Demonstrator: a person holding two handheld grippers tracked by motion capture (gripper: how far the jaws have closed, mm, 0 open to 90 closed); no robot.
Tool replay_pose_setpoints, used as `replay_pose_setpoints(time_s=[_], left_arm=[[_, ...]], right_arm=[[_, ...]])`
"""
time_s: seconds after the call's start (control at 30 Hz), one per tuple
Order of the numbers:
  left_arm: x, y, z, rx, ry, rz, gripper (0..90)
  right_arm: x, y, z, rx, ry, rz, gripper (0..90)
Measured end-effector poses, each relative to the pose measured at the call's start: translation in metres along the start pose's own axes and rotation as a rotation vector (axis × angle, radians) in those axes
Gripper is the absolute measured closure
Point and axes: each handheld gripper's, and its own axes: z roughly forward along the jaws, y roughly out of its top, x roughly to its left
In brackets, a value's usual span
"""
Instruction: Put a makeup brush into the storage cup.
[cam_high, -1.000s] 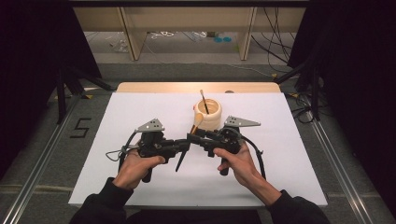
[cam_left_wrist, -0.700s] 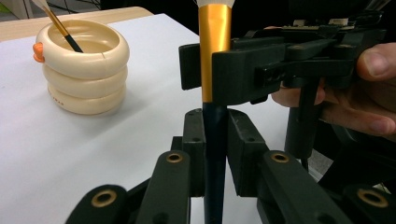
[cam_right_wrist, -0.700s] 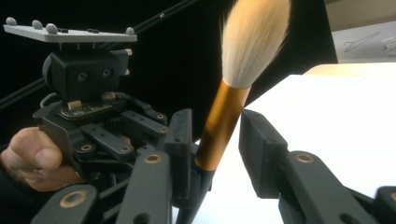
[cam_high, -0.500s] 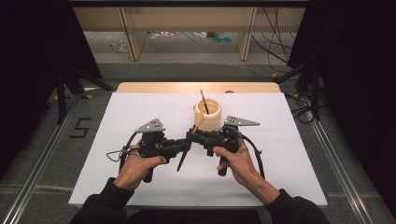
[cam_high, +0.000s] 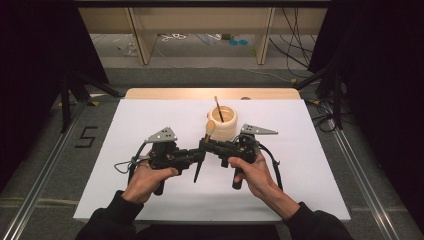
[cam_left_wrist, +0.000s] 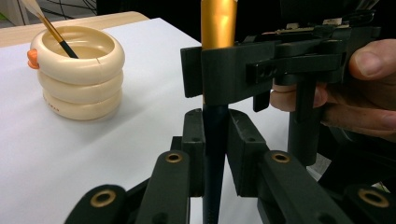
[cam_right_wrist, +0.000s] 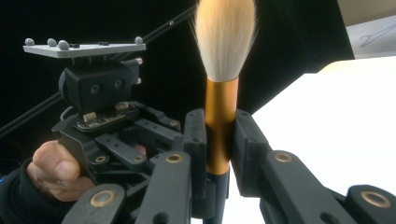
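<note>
A white table (cam_high: 150, 200) stood in a dark room, a pale wooden strip along its far edge, shelving and cables beyond. Near the middle of the far edge sat a cream ringed pot (cam_high: 223, 122) with a thin brush (cam_high: 218, 108) leaning in it. In front of it the two hands met over the table's middle, sharing one big brush (cam_high: 202, 152). The left gripper (cam_left_wrist: 215, 140) was clamped on its dark handle; the right gripper (cam_right_wrist: 218, 140), its jaws having just been closing, now pinched the gold collar below the pale bristles (cam_right_wrist: 225, 37). For a clean handover, the left should probably let go only once the right's hold was firm, and the brush should stay upright so it did not twist. The handle's lower end was cut off in both gripper views, and from above the jaws merged into one dark mass.
</note>
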Motion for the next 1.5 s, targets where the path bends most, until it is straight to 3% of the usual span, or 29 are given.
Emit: replay_pose_setpoints(time_s=[0.1, 0.2, 0.27, 0.4, 0.53, 0.57, 0.7, 0.83, 0.9, 0.93, 1.0, 1.23, 1.5], left_arm=[[-0.002, 0.002, -0.001, -0.003, -0.021, 0.004, 68.9], [-0.005, 0.003, -0.002, 0.012, 0.019, 0.038, 57.5], [-0.006, 0.004, -0.002, 0.026, 0.019, 0.045, 52.1], [-0.006, 0.001, -0.003, 0.045, 0.045, 0.071, 44.4], [-0.003, -0.005, -0.005, 0.059, 0.082, 0.079, 37.3], [-0.002, -0.007, -0.005, 0.057, 0.089, 0.079, 35.6], [-0.001, -0.015, -0.008, 0.067, 0.124, 0.069, 32.0], [0.000, -0.024, -0.014, 0.069, 0.158, 0.098, 29.2], [0.000, -0.029, -0.018, 0.062, 0.165, 0.093, 27.5], [0.001, -0.031, -0.020, 0.062, 0.174, 0.098, 26.4], [0.002, -0.038, -0.024, 0.062, 0.190, 0.097, 24.6], [0.005, -0.059, -0.033, 0.061, 0.219, 0.067, 19.9], [0.004, -0.069, -0.038, 0.048, 0.258, 0.067, 17.4]], right_arm=[[0.000, 0.000, 0.000, -0.001, 0.001, -0.030, 77.8], [0.002, 0.001, -0.001, 0.014, 0.000, -0.014, 77.8], [0.001, 0.002, -0.002, 0.002, -0.004, -0.056, 77.8], [0.003, 0.005, -0.004, 0.020, -0.017, -0.064, 77.8], [0.002, 0.007, -0.005, 0.018, -0.034, -0.124, 77.8], [0.003, 0.008, -0.005, 0.029, -0.036, -0.114, 77.8], [0.002, 0.009, -0.007, 0.041, -0.059, -0.146, 77.8], [0.001, 0.011, -0.008, 0.047, -0.074, -0.166, 77.8], [0.000, 0.012, -0.009, 0.046, -0.082, -0.178, 77.8], [-0.003, 0.013, -0.008, 0.034, -0.086, -0.204, 77.8], [-0.002, 0.014, -0.010, 0.047, -0.091, -0.184, 77.8], [-0.008, 0.022, -0.013, 0.045, -0.116, -0.203, 77.8], [-0.012, 0.027, -0.013, 0.049, -0.138, -0.225, 77.8]])
